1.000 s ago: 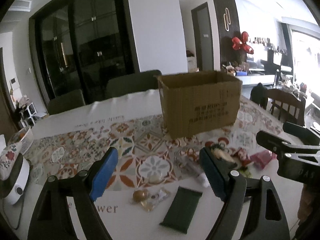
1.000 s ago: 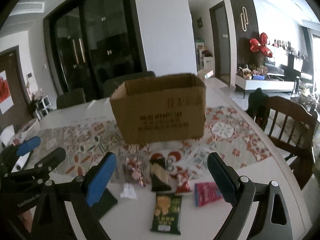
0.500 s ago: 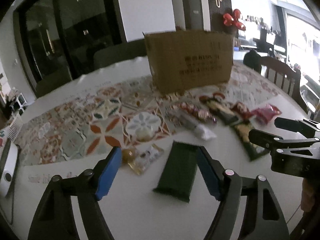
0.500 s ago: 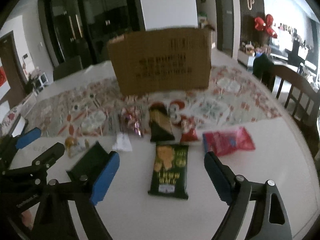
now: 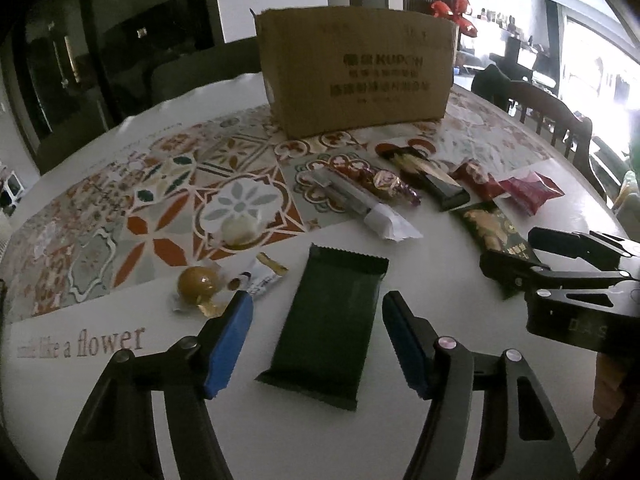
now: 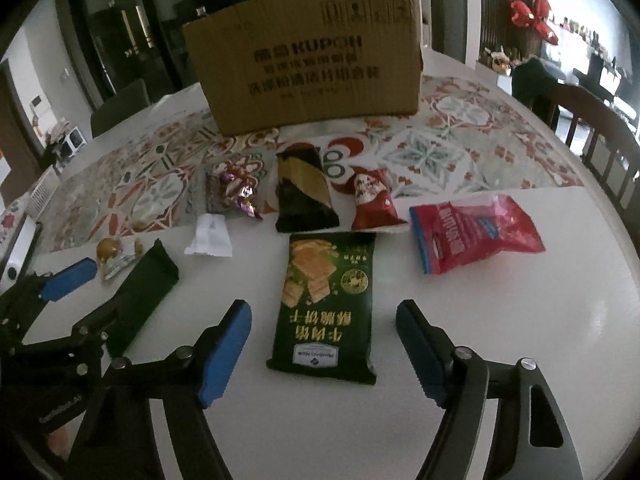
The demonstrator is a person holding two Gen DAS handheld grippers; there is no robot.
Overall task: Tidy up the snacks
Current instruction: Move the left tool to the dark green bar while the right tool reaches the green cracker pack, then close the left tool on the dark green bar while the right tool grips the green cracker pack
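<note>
Both claws are wide open, holding nothing. The left gripper (image 5: 316, 344) sits around the dark green packet (image 5: 332, 328) – ready to pinch. The right gripper (image 6: 324, 350) frames the cracker bag (image 6: 326, 304); the cardboard box (image 6: 308, 60) waits far behind.

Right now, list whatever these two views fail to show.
- Brown cardboard box interior: both views, its front wall hides it.
- Plain dark green flat packet label: left wrist view, blank face up.
- Green biscuit bag near end: left wrist view, right hand-held gripper covers it.
- Box print: both views, blurred.
</note>
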